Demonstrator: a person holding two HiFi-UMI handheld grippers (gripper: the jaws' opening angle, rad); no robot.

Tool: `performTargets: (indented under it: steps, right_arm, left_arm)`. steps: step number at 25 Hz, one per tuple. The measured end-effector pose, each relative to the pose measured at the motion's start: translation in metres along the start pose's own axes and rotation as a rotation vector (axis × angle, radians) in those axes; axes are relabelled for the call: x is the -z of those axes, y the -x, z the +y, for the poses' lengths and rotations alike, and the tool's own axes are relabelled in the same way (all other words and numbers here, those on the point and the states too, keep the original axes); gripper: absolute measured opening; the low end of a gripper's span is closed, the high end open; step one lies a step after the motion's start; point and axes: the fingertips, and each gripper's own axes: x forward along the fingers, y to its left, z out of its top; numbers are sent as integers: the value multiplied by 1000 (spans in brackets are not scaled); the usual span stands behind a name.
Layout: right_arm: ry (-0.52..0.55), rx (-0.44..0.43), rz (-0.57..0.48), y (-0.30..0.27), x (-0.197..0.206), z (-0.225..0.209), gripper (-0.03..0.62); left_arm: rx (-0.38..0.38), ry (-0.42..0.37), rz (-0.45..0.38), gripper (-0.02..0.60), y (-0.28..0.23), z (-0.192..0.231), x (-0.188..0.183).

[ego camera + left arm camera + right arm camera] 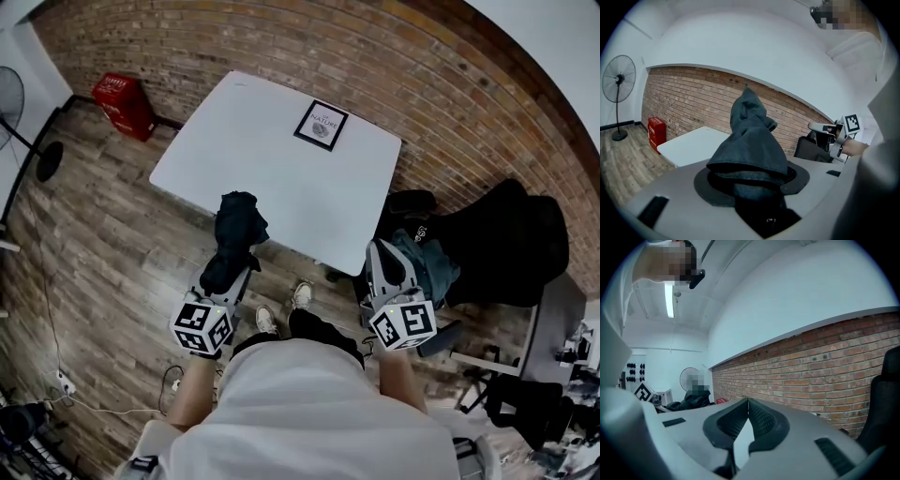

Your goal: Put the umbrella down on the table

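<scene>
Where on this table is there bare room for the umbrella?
The table is bare everywhere except the framed card near its far edge; the near and left stretches are free. Crowded beside its right edge: a black chair.

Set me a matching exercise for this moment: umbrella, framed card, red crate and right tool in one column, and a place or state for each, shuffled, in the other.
Things:
1. umbrella
2. framed card
3. red crate
4. right tool

Places or states:
A. on the floor by the brick wall
B. shut, with nothing between its jaws
C. lying on the white table
D. gripped in the left tool

Pairs: 1-D, 2-C, 3-A, 4-B.
</scene>
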Motion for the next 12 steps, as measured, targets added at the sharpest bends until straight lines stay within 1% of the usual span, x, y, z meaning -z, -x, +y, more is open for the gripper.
performTargets:
  steps: [5,7,9,12]
  right_arm:
    - [-12,-31,-38,-34,-8,-33,20]
    - [0,-40,-68,-46,-19,-46,20]
    - [13,-41,-100,-57,-31,-58,20]
    - [4,-50,-118,-67,-37,-74,20]
  left_arm:
    - [-18,-24,-19,229,-34,-6,-18]
    - [-27,-20,-34,229,-46,-7,-29]
    - [-36,-36,-47,229,-57,-8,-40]
    - [-61,-49,-58,230,-72,-7,-56]
